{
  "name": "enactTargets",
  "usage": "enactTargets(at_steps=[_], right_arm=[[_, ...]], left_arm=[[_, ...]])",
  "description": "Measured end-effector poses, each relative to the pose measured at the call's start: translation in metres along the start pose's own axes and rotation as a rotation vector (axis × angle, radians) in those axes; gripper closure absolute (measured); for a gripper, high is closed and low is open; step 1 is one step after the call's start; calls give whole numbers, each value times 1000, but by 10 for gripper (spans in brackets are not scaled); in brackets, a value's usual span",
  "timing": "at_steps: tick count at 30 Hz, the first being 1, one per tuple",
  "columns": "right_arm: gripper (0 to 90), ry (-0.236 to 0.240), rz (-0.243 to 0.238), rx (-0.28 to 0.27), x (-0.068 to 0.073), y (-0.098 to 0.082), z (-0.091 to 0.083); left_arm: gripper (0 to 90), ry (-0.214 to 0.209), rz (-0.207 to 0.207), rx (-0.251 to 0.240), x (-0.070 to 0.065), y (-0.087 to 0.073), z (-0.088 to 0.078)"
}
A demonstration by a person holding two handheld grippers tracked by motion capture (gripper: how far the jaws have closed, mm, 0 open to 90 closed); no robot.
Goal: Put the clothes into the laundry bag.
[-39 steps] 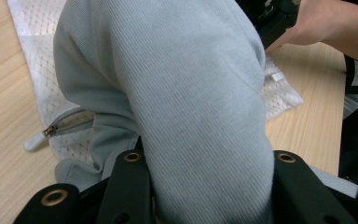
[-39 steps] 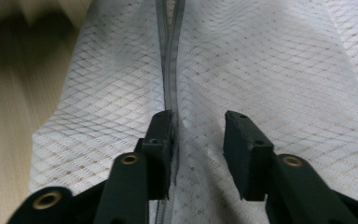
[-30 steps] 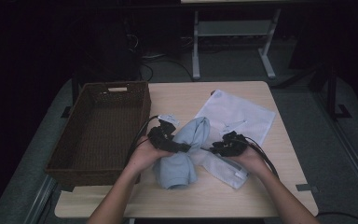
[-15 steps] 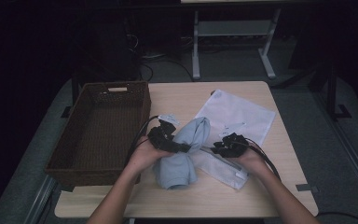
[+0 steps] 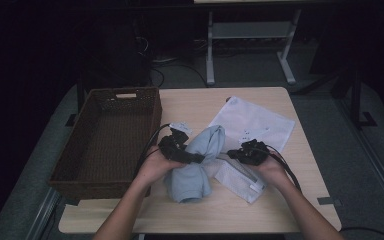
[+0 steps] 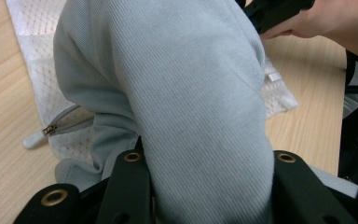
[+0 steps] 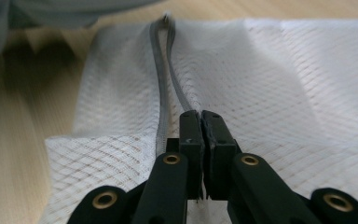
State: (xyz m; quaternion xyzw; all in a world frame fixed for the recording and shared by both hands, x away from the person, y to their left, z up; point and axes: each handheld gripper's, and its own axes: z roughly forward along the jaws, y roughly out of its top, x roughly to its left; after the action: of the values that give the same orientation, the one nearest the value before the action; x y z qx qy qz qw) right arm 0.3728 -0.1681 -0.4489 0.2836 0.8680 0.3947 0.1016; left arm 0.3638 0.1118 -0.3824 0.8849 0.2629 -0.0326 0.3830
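So the light blue sweater [image 5: 200, 160] sits bunched mid-table, its lower end draped over a white mesh laundry bag [image 5: 240, 172] lying at the front of the table [image 5: 280, 205]. Left gripper [image 5: 192, 157] is clamped around a thick fold of that sweater. Right gripper [image 7: 200, 122] has just been closing and now pinches the bag's grey zipper edge [image 7: 168, 79]. A second mesh bag [image 5: 255, 122] lies flat behind, and a brown wicker basket [image 5: 105, 135] stands off to the left.

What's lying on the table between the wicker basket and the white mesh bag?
High view: a light blue garment clamped in the left gripper, between the basket and the mesh bag.
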Motion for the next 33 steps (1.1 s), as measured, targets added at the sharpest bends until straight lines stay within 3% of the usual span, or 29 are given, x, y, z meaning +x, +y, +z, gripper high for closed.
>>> enactTargets(at_steps=[3, 7, 17, 19, 33], right_arm=[[799, -5, 11, -7, -2, 0, -3], [787, -11, -4, 19, -1, -3, 1], [804, 10, -26, 85, 6, -7, 16], [865, -3, -38, 102, 8, -7, 20], [876, -42, 18, -37, -4, 19, -20]], left_arm=[[640, 3, 2, 4, 0, 0, 1], [640, 0, 2, 3, 0, 0, 0], [640, -1, 0, 3, 0, 0, 0], [640, -1, -1, 3, 0, 0, 1], [640, 1, 2, 8, -1, 0, 0]])
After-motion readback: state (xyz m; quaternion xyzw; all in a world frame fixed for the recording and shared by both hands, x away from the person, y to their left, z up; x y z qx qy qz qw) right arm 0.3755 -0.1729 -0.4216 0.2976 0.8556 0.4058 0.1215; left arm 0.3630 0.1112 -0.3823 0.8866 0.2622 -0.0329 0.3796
